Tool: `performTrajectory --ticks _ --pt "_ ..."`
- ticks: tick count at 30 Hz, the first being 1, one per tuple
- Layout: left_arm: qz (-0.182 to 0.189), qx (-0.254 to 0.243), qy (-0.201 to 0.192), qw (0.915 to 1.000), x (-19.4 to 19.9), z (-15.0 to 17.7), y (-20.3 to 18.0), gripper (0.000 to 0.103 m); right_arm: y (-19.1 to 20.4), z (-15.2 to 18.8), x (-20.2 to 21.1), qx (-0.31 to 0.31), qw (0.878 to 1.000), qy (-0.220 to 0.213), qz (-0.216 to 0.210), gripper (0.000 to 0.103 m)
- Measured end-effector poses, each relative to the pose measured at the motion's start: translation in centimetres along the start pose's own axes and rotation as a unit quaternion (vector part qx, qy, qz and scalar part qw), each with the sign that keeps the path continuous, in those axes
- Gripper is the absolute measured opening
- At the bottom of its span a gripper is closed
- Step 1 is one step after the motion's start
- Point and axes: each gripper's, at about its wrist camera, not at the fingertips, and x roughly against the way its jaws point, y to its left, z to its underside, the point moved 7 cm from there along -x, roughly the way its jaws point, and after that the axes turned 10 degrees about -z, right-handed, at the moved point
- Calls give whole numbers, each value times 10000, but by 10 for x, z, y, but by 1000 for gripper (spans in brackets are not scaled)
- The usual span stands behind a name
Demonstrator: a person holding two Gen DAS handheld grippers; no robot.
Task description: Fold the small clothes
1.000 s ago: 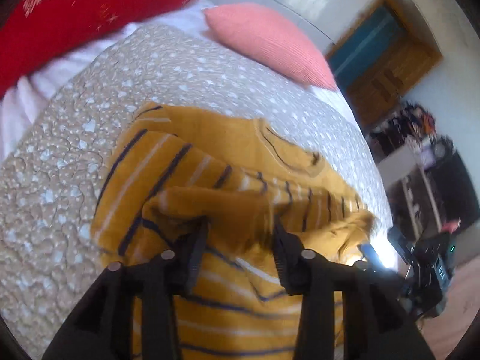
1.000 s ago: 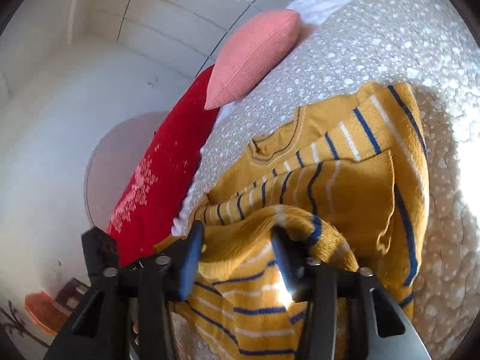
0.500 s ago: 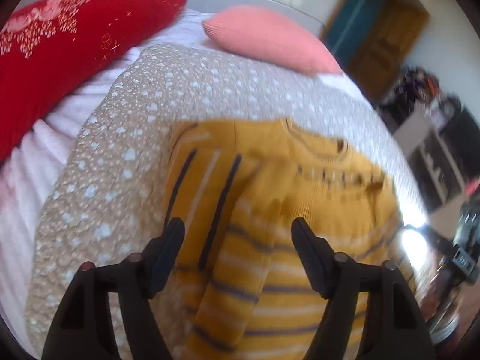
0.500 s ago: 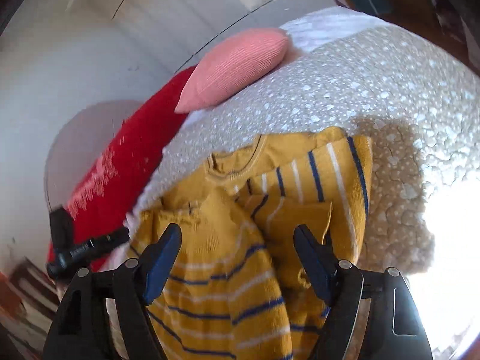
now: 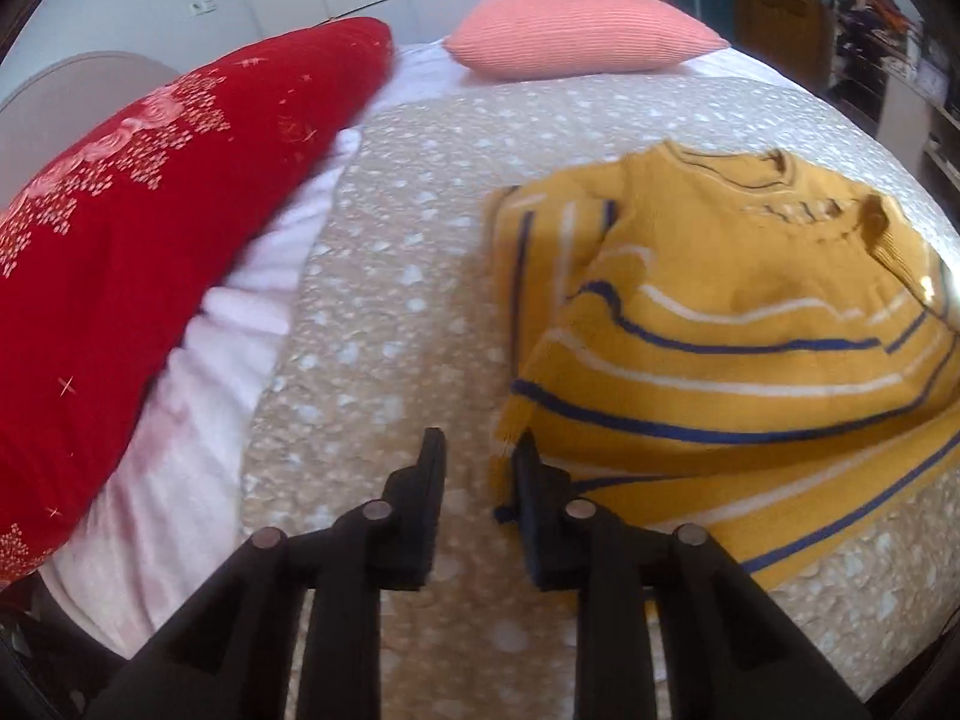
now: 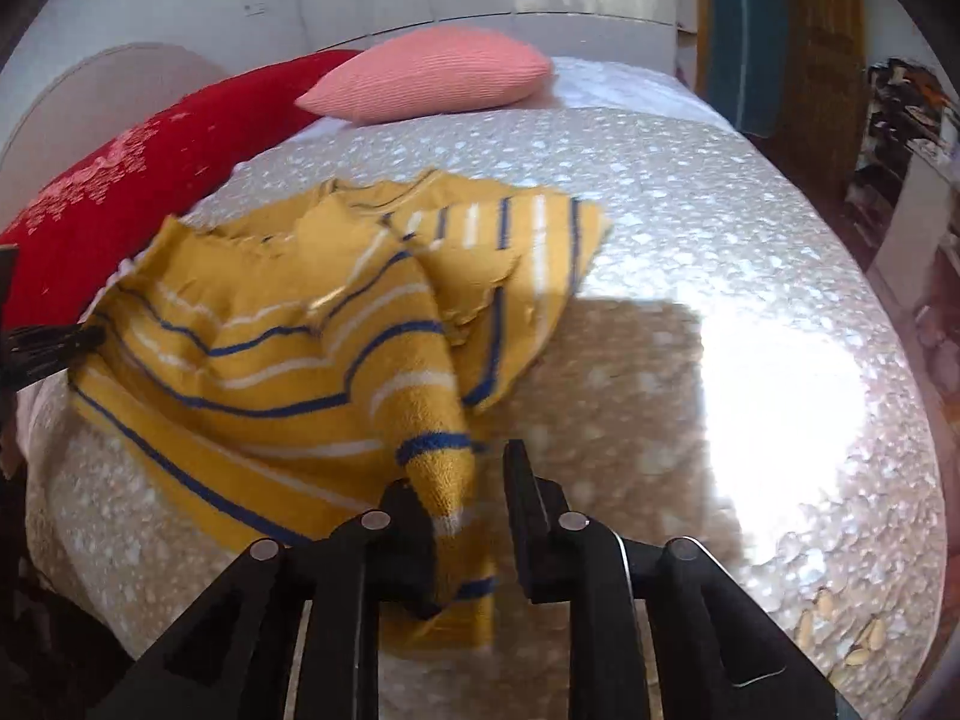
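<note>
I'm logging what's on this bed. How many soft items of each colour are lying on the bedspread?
Yellow striped sweater: 1
Red pillow: 1
Pink pillow: 1
Total: 3

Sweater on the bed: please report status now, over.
Left tool open, beside sweater's edge. Right tool open, sweater corner between its fingers, not pinched. Sweater lies partly folded, rumpled, on bedspread. Nothing in the way.

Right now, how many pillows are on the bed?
2. The red pillow lies along the bed's left side, on the white sheet. The pink pillow sits at the far end beyond the yellow striped sweater. Others could lie out of view.
</note>
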Motion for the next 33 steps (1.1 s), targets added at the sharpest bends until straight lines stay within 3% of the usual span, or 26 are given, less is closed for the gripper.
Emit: performTrajectory --ticks 1,4,6,10,12,15,16,19,22,25,27,29,33 --pt "-46 29 17 10000 -2 2 5 44 -6 0 5 -154 9998 -88 6 56" --pt "-13 252 3 9997 -2 9 20 59 -4 -6 25 -288 9986 -419 -131 62" --pt "214 537 78 9983 -3 9 28 61 1 -11 38 -302 9971 -683 -150 69" --pt "557 1115 90 9922 1 0 36 62 25 -30 55 -179 9929 -1130 -337 72" --pt "487 1238 -40 9911 7 -8 36 62 42 -40 57 -36 9906 -1286 -475 72" --pt "83 1542 -297 9876 16 -18 46 62 69 -52 52 119 9873 -1426 -692 73" --pt "127 1631 -318 9860 18 -20 48 62 79 -53 47 160 9858 -1382 -939 73" --pt "906 1721 -436 9799 30 -30 33 62 112 -48 19 286 9802 -800 -1786 73" --pt "1416 1192 -335 9821 29 -40 -9 67 135 -41 -20 470 9758 -169 -2130 73" --pt "1260 678 -57 9897 2 -50 -47 67 130 -47 -58 501 9812 142 -1859 73" --pt "948 742 95 9927 -27 -63 -50 67 112 -61 -75 353 9845 113 -1715 72" --pt "990 1045 348 9890 -53 -68 -43 67 92 -76 -86 223 9889 -26 -1466 69" --pt "1492 1772 804 9695 -81 -64 -28 75 48 -104 -90 -400 9934 -393 -996 70"
